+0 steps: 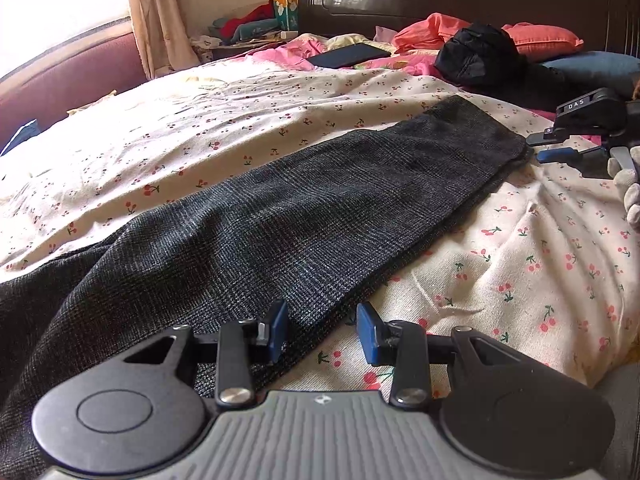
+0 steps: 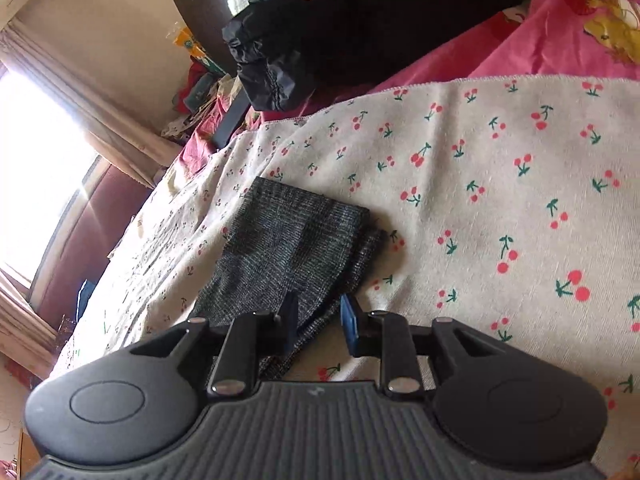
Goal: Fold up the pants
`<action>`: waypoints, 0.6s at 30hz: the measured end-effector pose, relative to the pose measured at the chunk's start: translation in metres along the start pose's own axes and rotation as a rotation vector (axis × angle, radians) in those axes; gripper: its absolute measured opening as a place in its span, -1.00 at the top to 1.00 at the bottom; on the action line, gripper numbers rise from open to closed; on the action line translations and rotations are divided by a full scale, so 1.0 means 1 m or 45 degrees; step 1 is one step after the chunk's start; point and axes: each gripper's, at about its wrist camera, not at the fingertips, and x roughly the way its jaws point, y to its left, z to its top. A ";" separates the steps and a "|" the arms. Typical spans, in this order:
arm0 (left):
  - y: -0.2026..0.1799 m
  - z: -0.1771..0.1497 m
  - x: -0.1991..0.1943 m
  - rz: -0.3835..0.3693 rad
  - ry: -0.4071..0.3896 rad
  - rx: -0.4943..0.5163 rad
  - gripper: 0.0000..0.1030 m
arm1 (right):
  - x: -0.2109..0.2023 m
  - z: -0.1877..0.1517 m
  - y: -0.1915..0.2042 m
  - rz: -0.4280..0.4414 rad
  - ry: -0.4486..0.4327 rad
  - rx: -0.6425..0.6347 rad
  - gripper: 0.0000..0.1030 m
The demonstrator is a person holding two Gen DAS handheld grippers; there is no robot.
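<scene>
- The grey checked pants (image 1: 304,208) lie already doubled lengthwise on the cherry-print sheet (image 1: 520,264), running from lower left of the left wrist view up to the cuffs at upper right
- The left gripper (image 1: 322,332) sits at bottom centre over the pants' near edge, jaws partly apart with cloth between them but not visibly pinched
- The right gripper (image 2: 318,320) sits at bottom centre of its own view by the cuff end (image 2: 296,232), jaws parted astride the lower leg's edge; no pad clearly presses the fabric
- To fold well, I would pinch both layers at the cuff, not just the top one
- Lift low and carry the cuffs toward the waist, keeping edges aligned
- The black bag (image 1: 476,56) at upper right is well apart
</scene>
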 end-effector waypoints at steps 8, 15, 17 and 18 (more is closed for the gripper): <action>-0.008 0.008 0.004 -0.009 -0.016 0.028 0.03 | 0.047 0.005 -0.015 0.004 0.092 0.192 0.50; -0.011 0.015 0.012 -0.021 -0.030 0.016 0.03 | 0.054 0.009 -0.014 0.034 0.067 0.219 0.53; -0.013 0.017 0.013 -0.021 -0.036 0.018 0.03 | 0.054 0.010 -0.012 0.054 0.075 0.235 0.89; -0.014 0.017 0.014 -0.021 -0.037 0.024 0.03 | 0.051 0.011 -0.011 0.079 0.071 0.244 0.91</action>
